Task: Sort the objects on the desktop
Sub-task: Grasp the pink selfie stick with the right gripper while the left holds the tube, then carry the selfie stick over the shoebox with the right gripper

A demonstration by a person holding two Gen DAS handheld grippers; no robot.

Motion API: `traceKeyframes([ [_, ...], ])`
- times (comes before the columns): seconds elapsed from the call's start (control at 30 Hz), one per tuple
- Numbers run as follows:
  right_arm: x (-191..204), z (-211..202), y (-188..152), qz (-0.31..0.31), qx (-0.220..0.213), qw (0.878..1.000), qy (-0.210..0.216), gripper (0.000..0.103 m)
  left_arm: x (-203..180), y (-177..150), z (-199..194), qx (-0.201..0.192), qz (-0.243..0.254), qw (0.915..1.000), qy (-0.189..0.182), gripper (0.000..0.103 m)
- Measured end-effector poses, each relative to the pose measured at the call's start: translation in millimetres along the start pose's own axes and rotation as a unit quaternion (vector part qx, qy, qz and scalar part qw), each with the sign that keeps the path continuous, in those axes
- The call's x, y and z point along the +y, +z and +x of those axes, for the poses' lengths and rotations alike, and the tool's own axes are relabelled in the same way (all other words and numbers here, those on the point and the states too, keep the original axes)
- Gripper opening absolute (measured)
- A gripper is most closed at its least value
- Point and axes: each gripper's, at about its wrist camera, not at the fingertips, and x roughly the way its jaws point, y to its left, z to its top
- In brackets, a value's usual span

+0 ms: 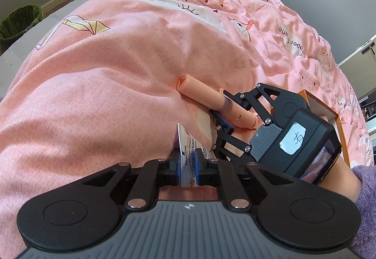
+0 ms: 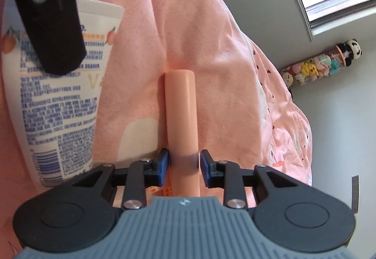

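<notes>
Left gripper (image 1: 188, 165) is clamped edge-on on the flat white printed lotion tube (image 1: 186, 153), over the pink quilted bed cover (image 1: 105, 94). Right gripper (image 2: 184, 166) straddles the peach plastic cylinder (image 2: 181, 118); pads look barely touching. I see two risks: the cylinder rolls or slips out on lifting, and the grippers collide since they are close.

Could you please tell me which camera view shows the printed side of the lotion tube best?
The right wrist view: the lotion tube faces the camera broadside, its blue print and peach pictures visible, partly crossed by a black finger. The left wrist view shows it nearly edge-on, pinched in the left gripper.
</notes>
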Motion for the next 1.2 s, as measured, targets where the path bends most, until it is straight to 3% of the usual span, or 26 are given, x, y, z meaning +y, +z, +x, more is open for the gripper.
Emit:
traceKeyframes([
  [0.37,-10,-19,-10,0.018,-0.030,0.999,-0.012,0.028,-13,-7,-11,-0.002,0.002,0.9998,-0.019,0.007],
  [0.53,-19,-41,-16,0.031,-0.052,0.998,-0.033,0.028,-27,-12,-22,-0.015,0.025,0.9996,-0.003,0.006],
  [0.8,-46,-99,-29,0.070,-0.104,0.990,-0.070,0.028,-60,-22,-44,-0.045,0.067,0.9966,0.011,0.005],
  [0.93,-63,-134,-43,0.083,-0.124,0.985,-0.083,0.028,-76,-27,-54,-0.055,0.085,0.9948,0.002,0.005],
  [1.2,-85,-200,-83,0.091,-0.119,0.987,-0.059,0.028,-118,-34,-72,-0.077,0.142,0.9867,-0.020,0.005],
])
